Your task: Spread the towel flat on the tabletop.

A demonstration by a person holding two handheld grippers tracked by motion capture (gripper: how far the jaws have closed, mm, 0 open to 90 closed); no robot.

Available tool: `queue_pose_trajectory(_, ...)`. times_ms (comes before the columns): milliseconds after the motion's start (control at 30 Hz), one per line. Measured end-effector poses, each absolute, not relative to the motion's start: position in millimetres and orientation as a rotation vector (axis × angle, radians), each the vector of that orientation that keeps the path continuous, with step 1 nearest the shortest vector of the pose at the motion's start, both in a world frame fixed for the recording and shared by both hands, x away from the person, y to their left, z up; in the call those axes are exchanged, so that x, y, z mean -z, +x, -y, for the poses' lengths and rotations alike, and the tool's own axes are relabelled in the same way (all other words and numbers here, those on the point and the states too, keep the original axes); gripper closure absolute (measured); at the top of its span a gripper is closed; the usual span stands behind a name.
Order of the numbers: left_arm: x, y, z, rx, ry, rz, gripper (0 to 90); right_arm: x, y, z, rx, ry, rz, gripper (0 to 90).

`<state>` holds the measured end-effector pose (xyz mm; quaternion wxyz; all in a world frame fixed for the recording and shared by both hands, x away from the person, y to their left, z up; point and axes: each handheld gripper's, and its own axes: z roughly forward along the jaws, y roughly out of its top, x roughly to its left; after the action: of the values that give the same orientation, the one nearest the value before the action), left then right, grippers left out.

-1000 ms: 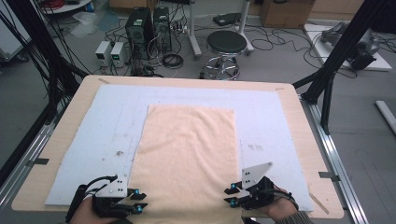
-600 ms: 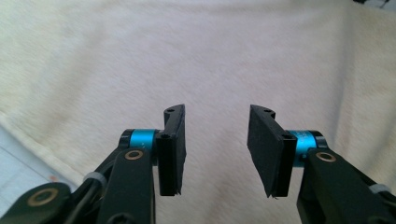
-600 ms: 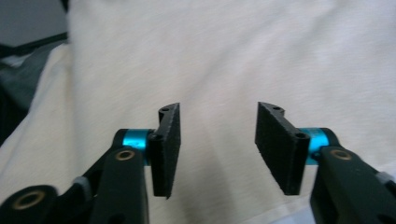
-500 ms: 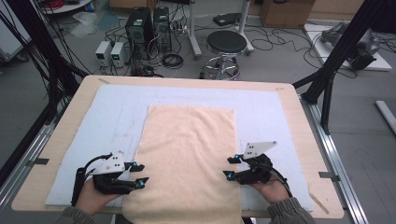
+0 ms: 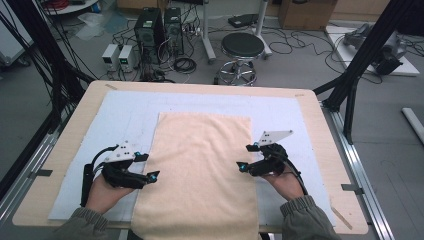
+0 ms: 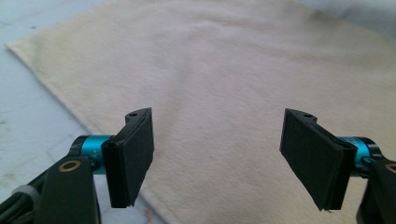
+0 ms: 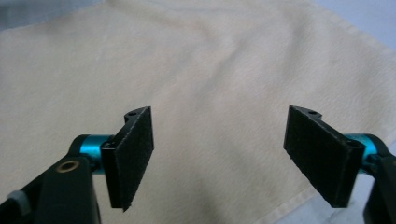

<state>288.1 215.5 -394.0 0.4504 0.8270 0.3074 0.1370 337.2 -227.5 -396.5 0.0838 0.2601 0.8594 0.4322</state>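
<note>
A cream towel point(image 5: 200, 165) lies flat on a pale blue mat point(image 5: 125, 115), its near end hanging over the table's front edge. My left gripper point(image 5: 150, 167) hovers at the towel's left edge, pointing inward. Its jaws have just been opening and stand wide, with nothing between them. At the towel's right edge my right gripper point(image 5: 247, 157) mirrors it, its jaws also just opened, holding nothing. In the left gripper view the towel point(image 6: 224, 79) spreads beyond the open left gripper point(image 6: 219, 158). The right gripper view shows the towel point(image 7: 201, 74) under the open right gripper point(image 7: 219, 158).
The wooden table point(image 5: 65, 150) has metal rails along both sides. Beyond its far edge stand a round stool point(image 5: 242, 47), computer boxes point(image 5: 157, 30) and tangled cables on the floor. A black frame post point(image 5: 360, 70) rises at the right.
Both hands have moved forward along the towel's sides, away from the near edge. Both grippers' jaws have opened wide.
</note>
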Motion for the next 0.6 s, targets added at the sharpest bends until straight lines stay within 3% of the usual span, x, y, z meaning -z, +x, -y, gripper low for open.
queue_pose_trajectory(600, 377.7, 309.4, -218.6, -0.372, 2.045, -0.764, 25.7, 389.5, 356.8, 224.8, -1.313, 0.769, -2.559, 19.6)
